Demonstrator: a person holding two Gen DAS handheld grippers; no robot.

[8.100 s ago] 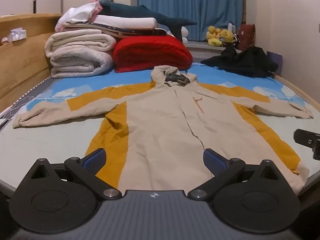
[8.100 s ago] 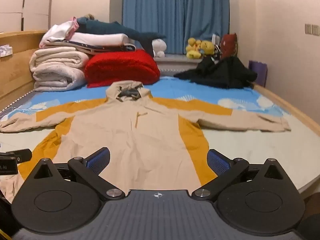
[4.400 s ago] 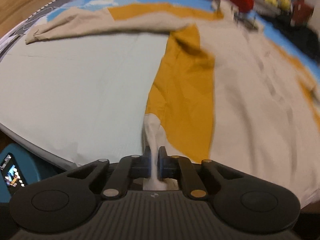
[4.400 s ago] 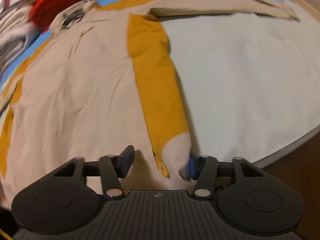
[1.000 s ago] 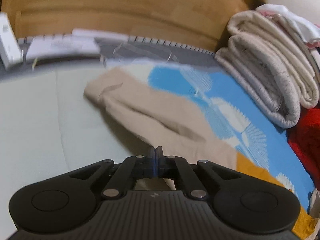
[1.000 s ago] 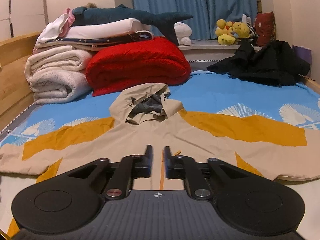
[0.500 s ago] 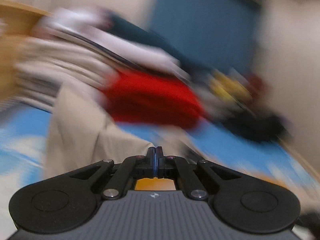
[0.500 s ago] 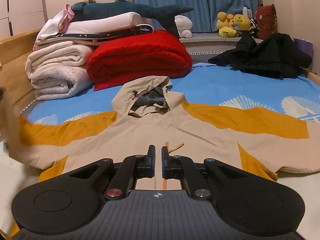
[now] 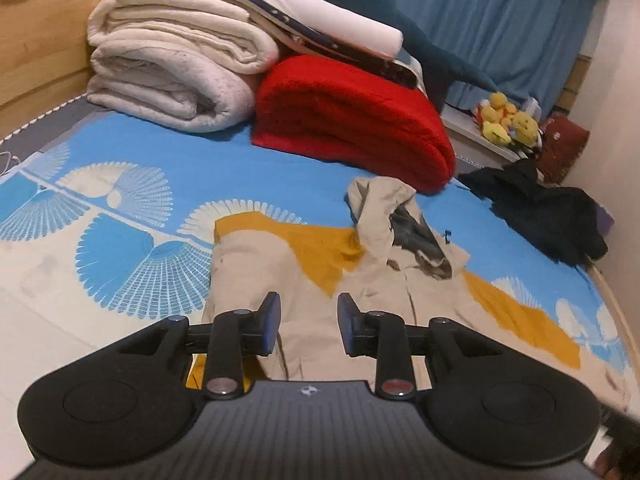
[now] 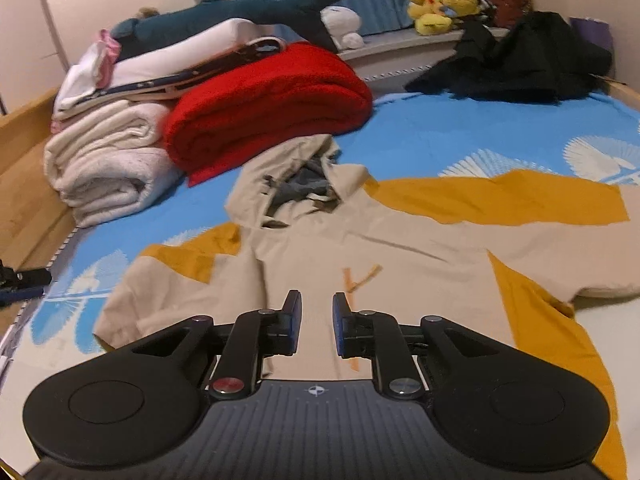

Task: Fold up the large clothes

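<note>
A bed [image 9: 48,304] with a blue fan-patterned sheet fills both views, and spread across it lies the jacket [image 10: 400,256], a large beige hooded garment with mustard panels, front side up, its hood [image 9: 384,216] pointing toward the folded red blanket [image 9: 352,120] and the stack of white bedding [image 9: 168,76] at the far end. A dark heap of clothes [image 9: 548,208] sits well apart on the right. The jacket's left sleeve [image 9: 248,264] is folded in over the chest, its crease running down from the shoulder, while the right sleeve [image 10: 500,200] is stretched out flat to the side. The left gripper [image 9: 308,330] hovers low over the folded sleeve with its fingers spread and nothing between them; the right gripper [image 10: 316,326] sits over the chest near the orange zip pull [image 10: 360,276], its fingers parted by a narrower gap and likewise empty. The fabric looks thin, light and limp, creasing easily and likely a little slick, so it should drag and slump rather than hold a shape when lifted. A sound hold for the next fold would probably be the outstretched sleeve near its cuff, pinching both layers at a seam where the cloth is thicker and less apt to slip.
</note>
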